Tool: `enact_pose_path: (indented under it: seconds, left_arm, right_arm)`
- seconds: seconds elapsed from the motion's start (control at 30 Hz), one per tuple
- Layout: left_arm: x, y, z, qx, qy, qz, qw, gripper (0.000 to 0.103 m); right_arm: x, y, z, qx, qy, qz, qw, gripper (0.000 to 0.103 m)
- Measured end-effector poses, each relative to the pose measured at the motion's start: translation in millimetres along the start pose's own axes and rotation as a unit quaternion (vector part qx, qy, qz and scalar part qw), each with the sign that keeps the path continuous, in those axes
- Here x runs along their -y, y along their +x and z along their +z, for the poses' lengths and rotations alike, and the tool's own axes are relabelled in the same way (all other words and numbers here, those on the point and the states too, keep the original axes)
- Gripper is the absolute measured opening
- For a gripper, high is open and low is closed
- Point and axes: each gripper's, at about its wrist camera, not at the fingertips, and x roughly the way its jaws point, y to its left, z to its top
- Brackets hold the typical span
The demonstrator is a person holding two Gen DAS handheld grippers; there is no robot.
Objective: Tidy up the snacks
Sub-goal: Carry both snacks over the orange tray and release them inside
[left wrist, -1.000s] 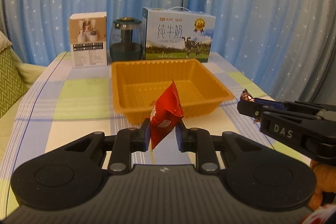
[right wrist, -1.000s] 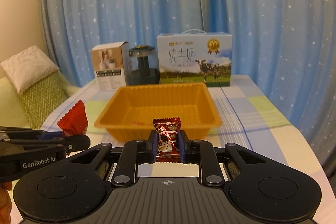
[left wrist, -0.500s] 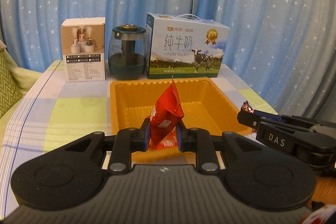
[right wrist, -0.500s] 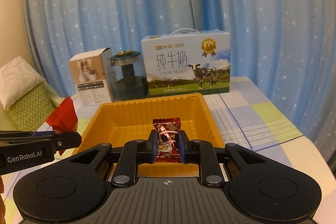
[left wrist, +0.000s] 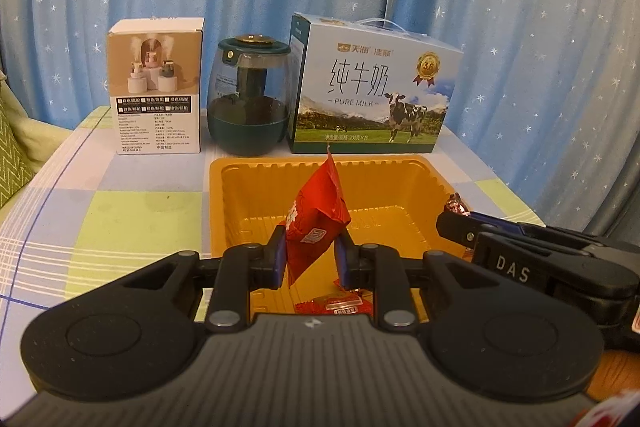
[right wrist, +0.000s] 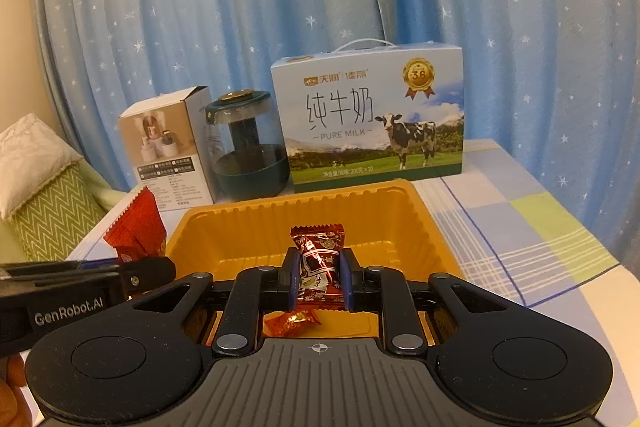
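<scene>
- Our left claw (left wrist: 311, 255) is clamped on a red foil snack packet (left wrist: 316, 223), long axis upright, tip tilted right, above the shallow orange plastic tray (left wrist: 236, 195).
- Our right claw (right wrist: 319, 281) pinches a dark red wrapped candy (right wrist: 320, 259), upright over that tray.
- Two red wrapped sweets (left wrist: 340, 305) lie inside.
- Behind the tray on the checked worktop (left wrist: 120, 219): a white carton (left wrist: 156, 87), a dark green jar (left wrist: 248, 99), a blue milk box (left wrist: 372, 91).

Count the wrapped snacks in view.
3. Red packet held by the left gripper, dark candy by the right gripper, one red candy loose in the orange tray. Gripper bodies hide part of the tray; more possible.
</scene>
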Motion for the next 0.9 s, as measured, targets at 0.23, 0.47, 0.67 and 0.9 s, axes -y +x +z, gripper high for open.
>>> enact_pose_path:
  seconds: [0.23,0.47,0.67,0.9]
  left_arm:
    - [-4.7,10.7,-5.3,-0.006,-0.004,0.016,0.9999,0.029]
    - [-12.2,5.6,-5.8,-0.004,-0.016,0.023,0.9996,0.029]
    - [-11.8,2.1,-5.7,-0.001,-0.015,0.024,0.9996,0.029]
    - [-11.0,1.4,-7.6,-0.003,-0.011,0.022,0.9997,0.03]
  right_arm:
    - [6.6,12.6,-3.2,-0.012,0.012,0.003,1.0,0.021]
    - [13.6,10.8,-2.1,-0.011,0.031,0.005,0.999,0.021]
    - [17.3,9.7,-1.6,-0.009,0.045,0.011,0.999,0.021]
    - [30.0,16.3,-4.8,0.0,0.089,0.037,0.995,0.022]
